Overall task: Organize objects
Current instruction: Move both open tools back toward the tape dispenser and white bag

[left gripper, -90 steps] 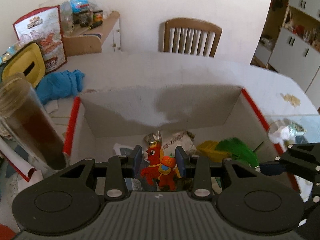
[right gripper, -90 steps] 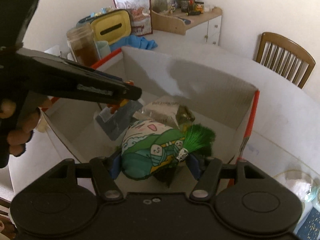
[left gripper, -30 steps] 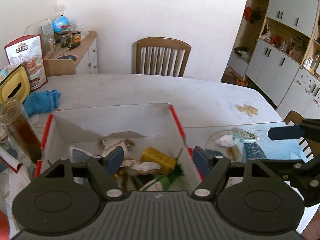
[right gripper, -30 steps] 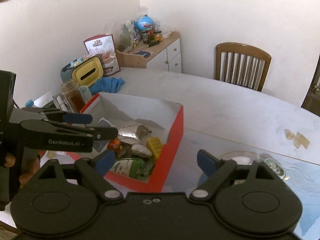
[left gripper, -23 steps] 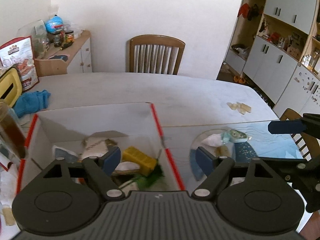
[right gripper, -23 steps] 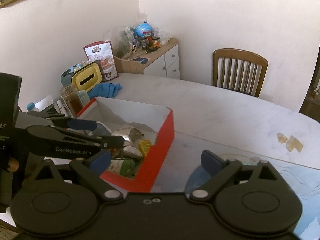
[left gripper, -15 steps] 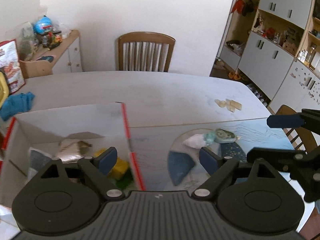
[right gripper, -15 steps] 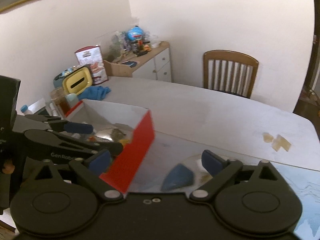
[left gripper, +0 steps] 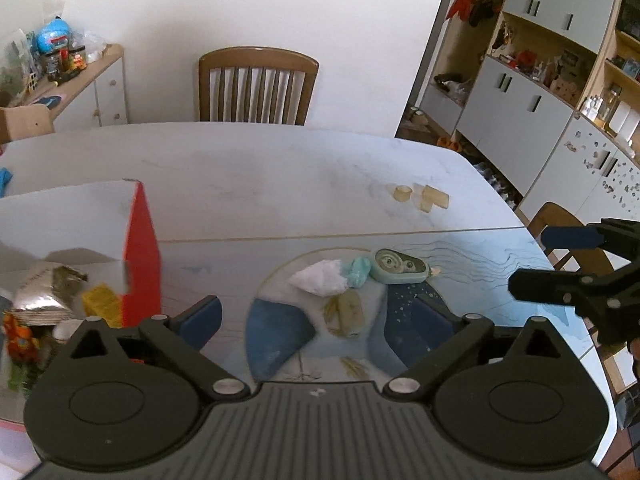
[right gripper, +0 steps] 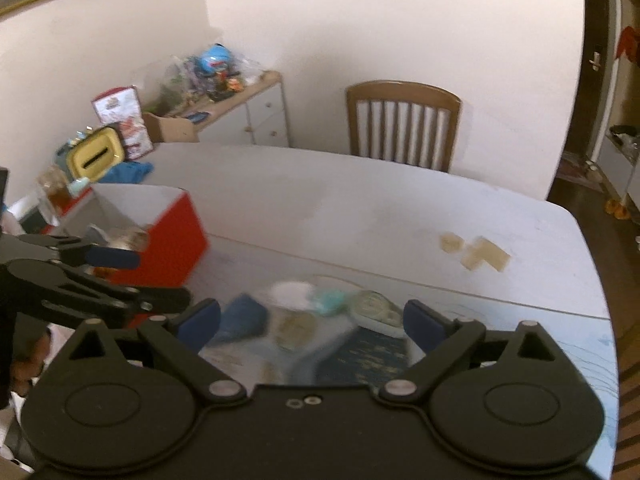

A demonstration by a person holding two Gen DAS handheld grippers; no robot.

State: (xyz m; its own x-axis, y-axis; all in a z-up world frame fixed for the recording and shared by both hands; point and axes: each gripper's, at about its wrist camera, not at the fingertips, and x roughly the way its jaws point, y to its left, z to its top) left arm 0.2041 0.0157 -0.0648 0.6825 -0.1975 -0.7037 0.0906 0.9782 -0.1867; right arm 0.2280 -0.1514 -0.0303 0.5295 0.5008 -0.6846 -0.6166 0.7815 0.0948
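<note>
A red and white cardboard box (left gripper: 140, 240) stands at the left, holding a red horse toy (left gripper: 20, 340), a yellow block (left gripper: 102, 306) and a silver bag (left gripper: 44, 292). Right of it a round glass plate (left gripper: 280, 280) holds a white wad (left gripper: 320, 280), a teal tin (left gripper: 400, 268), a teal scrap (left gripper: 356, 272) and a beige piece (left gripper: 348, 312). My left gripper (left gripper: 316, 320) is open and empty above the plate. My right gripper (right gripper: 312, 324) is open and empty over the same plate (right gripper: 312, 328); the box (right gripper: 172, 236) lies to its left.
Beige pieces (left gripper: 420, 198) lie on the white table (left gripper: 280, 176). A wooden chair (left gripper: 256, 84) stands behind it. A sideboard (right gripper: 240, 112) with clutter, a yellow box (right gripper: 94, 156) and a blue cloth (right gripper: 128, 170) are at the left. Cabinets (left gripper: 520, 96) stand at the right.
Both grippers let go of their toys in the box, opened, rose and swung right from the box to above the glass plate.
</note>
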